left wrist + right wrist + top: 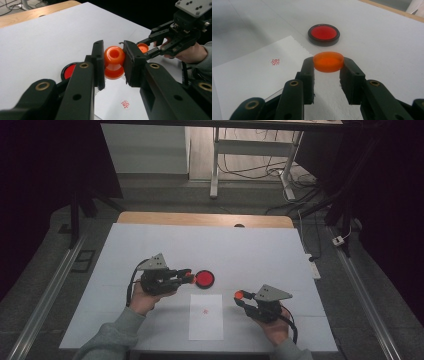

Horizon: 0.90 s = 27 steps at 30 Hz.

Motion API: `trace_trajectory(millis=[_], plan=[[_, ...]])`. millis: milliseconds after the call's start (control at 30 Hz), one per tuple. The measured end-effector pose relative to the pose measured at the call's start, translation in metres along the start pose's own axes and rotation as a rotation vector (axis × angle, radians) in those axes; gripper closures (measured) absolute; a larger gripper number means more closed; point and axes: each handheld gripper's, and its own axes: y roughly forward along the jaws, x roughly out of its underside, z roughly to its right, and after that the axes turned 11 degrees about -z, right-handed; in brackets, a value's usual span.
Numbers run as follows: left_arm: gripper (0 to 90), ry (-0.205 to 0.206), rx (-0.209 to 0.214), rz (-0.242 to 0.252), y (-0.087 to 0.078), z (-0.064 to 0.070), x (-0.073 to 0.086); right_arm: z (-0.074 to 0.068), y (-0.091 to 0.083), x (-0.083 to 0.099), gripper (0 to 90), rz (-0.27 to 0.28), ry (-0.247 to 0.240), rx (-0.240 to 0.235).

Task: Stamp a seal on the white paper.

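I have plenty of room: the white sheet [240,250] covering the bench is bare from the far edge down to the middle, and both side margins are free. The wooden far edge [205,219] of the bench shows beyond the sheet.

My left tongs [187,276] sit left of centre, jaws pointing right, clamped on the orange stamp [114,62], which is squeezed between the two pads and held off the surface. Just past their tips lies the ink pad [204,279], a round black dish with red inside, near the bench middle and close enough to be in the way of any move to the right.

My right tongs [240,298] are toward the near right, jaws pointing left, closed on the orange cap [328,61], a flat disc pinched by its rim and held above the sheet. In the right gripper view the ink pad [324,34] lies straight ahead of the cap, apart from it.

Between the two tongs, near the front edge, lies the paper [206,316] with one small red stamp mark [205,310] on it. The paper's far edge comes just beside the ink pad.

Count: one stamp, one cap, one ink pad, one paper, one mark.
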Motion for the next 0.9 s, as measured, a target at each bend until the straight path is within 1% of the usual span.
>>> trace_trajectory(millis=[267,600,767,833,867,900], plan=[[71.9,0.000,0.014,-0.007,0.002,-0.001,-0.003,-0.001,0.002,-0.001,64.6,0.004,-0.005,-0.006],[71.8,0.019,0.037,-0.011,0.008,0.002,-0.010,-0.003,0.003,-0.002,64.5,0.000,-0.015,-0.013],[71.9,0.025,0.039,-0.021,0.009,0.004,-0.011,-0.004,0.003,-0.003,64.6,0.007,-0.012,-0.017],[71.9,0.026,0.039,-0.020,0.009,0.004,-0.011,-0.004,0.003,-0.003,64.6,-0.001,-0.015,-0.008],[71.9,0.026,0.038,-0.019,0.009,0.004,-0.011,-0.004,0.004,-0.003,64.6,0.005,-0.015,-0.018],[71.9,0.027,0.038,-0.020,0.010,0.004,-0.011,-0.005,0.004,-0.004,64.6,0.002,-0.016,-0.017]])
